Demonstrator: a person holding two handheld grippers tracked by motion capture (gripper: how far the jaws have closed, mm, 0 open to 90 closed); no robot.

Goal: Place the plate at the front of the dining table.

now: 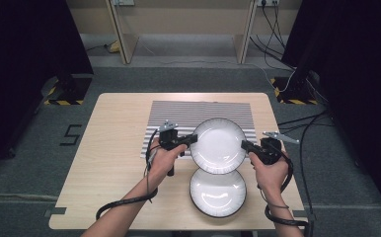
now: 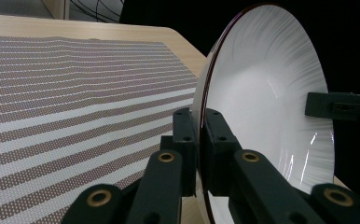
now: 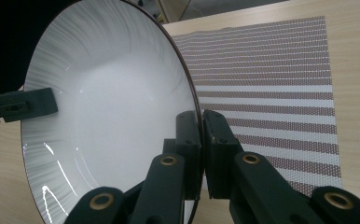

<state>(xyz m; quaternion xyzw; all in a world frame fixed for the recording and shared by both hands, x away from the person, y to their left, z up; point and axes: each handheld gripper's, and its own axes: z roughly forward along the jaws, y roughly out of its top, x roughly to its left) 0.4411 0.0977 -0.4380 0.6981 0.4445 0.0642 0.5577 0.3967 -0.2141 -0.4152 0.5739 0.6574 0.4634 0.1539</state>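
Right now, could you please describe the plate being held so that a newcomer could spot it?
On the wooden table, find the striped mat. At its near edge, the left gripper and right gripper clamp a white plate by opposite rims. The second plate lies flat nearer the person.

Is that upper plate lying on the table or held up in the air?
Held up. The left gripper and right gripper each pinch its rim, and the upper plate overlaps the second plate.

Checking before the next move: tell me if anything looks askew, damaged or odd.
Nothing stands out. The upper plate is pinched at opposite rims by the left claw and right claw, intact. The lower plate lies flat on the table; the striped mat lies flat.
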